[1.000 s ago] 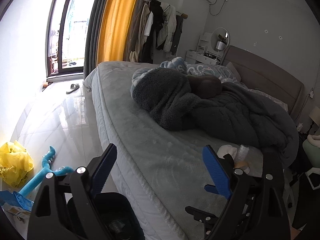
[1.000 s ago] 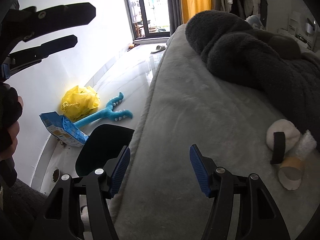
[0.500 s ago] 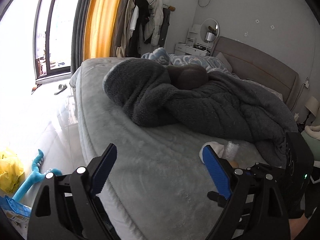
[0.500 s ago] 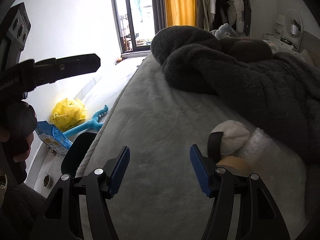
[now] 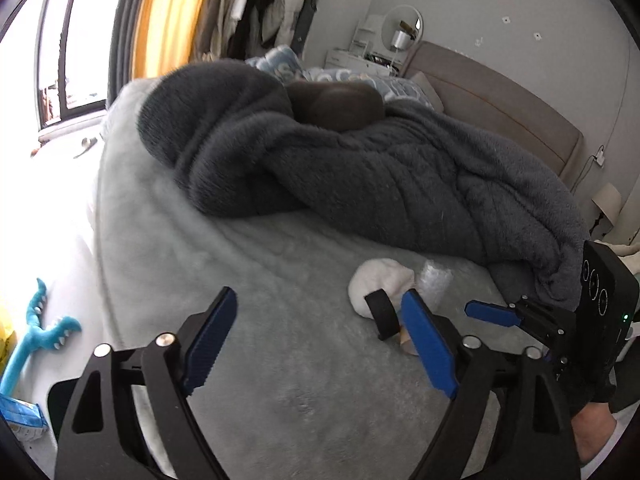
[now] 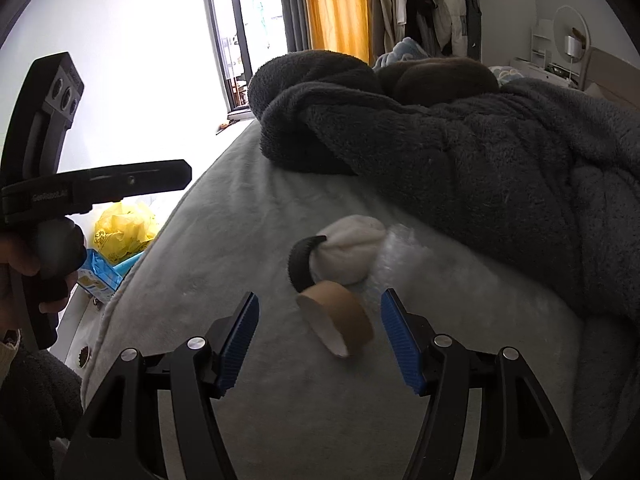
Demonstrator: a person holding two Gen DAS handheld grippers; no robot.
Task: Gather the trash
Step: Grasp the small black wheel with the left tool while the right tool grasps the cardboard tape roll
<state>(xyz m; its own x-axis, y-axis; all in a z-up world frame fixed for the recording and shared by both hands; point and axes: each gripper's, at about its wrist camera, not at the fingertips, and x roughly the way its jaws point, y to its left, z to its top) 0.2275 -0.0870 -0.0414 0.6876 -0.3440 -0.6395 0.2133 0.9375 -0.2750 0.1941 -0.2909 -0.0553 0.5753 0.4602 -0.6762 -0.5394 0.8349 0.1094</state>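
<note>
A brown cardboard tape roll (image 6: 338, 318) lies on the pale grey plush bedspread (image 6: 248, 216) between the fingers of the right gripper (image 6: 320, 338), which stand apart and touch nothing. Just beyond it sit a black strap loop (image 6: 302, 260), a white fluffy ball (image 6: 352, 248) and crumpled clear plastic wrap (image 6: 400, 252). The left gripper (image 5: 320, 344), its jaws wide though just closing a little, holds nothing; the same pile lies beside its right finger. A dark grey fleece blanket (image 5: 380, 176) is heaped beyond.
</note>
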